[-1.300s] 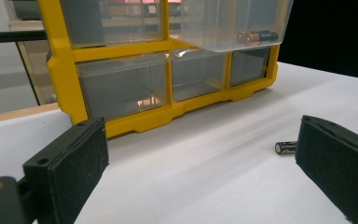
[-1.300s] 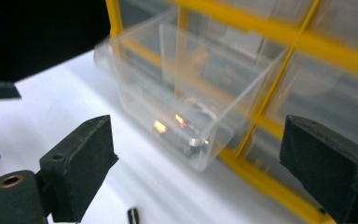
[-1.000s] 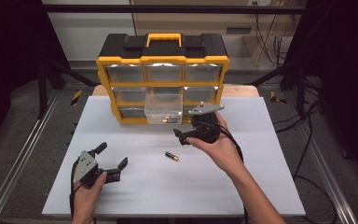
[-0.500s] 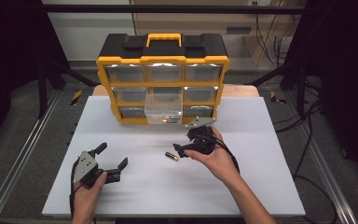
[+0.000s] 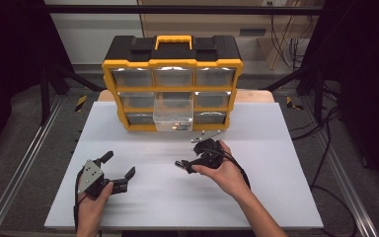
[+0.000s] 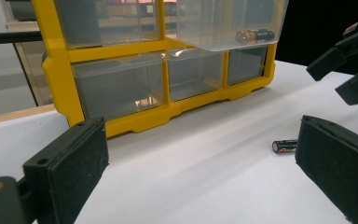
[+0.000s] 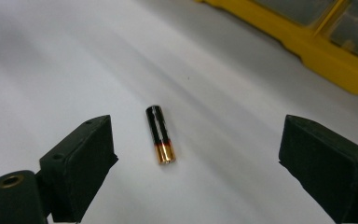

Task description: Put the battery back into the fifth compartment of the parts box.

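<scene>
Our right claw (image 5: 186, 164) hangs spread wide over the counter (image 5: 276, 197), holding nothing. The battery (image 7: 160, 134) lies flat between its jaws, touching neither. Our left claw (image 5: 118, 167) is also spread and empty. Its view shows another battery (image 6: 255, 36) in the drawer (image 6: 214, 23) beyond it.

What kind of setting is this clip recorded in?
Most likely a lab or workshop bench set up for recording. A white table sits inside a metal rail frame, loose cables hang at the back wall, and a yellow drawer organizer stands on the table.
</scene>
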`<state>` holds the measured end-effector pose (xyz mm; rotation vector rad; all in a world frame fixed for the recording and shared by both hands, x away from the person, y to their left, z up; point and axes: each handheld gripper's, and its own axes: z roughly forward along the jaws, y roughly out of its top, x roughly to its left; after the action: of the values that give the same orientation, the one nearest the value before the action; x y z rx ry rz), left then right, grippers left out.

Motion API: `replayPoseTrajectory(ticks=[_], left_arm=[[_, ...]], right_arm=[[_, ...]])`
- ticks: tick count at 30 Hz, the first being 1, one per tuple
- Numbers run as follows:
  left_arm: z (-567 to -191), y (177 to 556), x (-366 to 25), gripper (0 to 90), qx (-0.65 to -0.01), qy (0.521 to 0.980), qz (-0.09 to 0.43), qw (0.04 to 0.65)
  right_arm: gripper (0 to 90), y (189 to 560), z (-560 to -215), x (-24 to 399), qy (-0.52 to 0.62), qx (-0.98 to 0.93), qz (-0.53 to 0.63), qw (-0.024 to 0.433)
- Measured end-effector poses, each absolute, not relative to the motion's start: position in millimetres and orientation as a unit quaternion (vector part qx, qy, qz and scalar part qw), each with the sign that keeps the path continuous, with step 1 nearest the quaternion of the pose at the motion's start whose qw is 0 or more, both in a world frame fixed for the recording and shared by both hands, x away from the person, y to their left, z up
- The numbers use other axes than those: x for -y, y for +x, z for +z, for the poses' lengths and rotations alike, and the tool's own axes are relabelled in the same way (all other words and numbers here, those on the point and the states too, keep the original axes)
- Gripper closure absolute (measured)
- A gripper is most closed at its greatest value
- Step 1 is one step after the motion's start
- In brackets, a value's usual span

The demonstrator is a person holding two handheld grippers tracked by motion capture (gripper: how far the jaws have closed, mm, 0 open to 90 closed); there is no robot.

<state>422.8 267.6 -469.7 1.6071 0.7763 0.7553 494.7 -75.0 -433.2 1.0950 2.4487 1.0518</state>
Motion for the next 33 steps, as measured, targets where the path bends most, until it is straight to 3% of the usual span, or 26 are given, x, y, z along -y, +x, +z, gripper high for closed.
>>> replayPoseTrajectory(ticks=[14,27,33], left_arm=[[-470,424,-269,2.6,-0.333,0.681,0.320,0.569],[-469,423,-269,2.6,-0.331,0.682,0.322,0.567],[-470,424,-268,2.6,-0.330,0.684,0.321,0.566]], right_arm=[[10.3,493,-452,57,0.363,-0.864,0.330,0.111],[39.2,497,-460,51,0.356,-0.870,0.320,0.122],[47.3,497,-462,46,0.346,-0.870,0.328,0.124]])
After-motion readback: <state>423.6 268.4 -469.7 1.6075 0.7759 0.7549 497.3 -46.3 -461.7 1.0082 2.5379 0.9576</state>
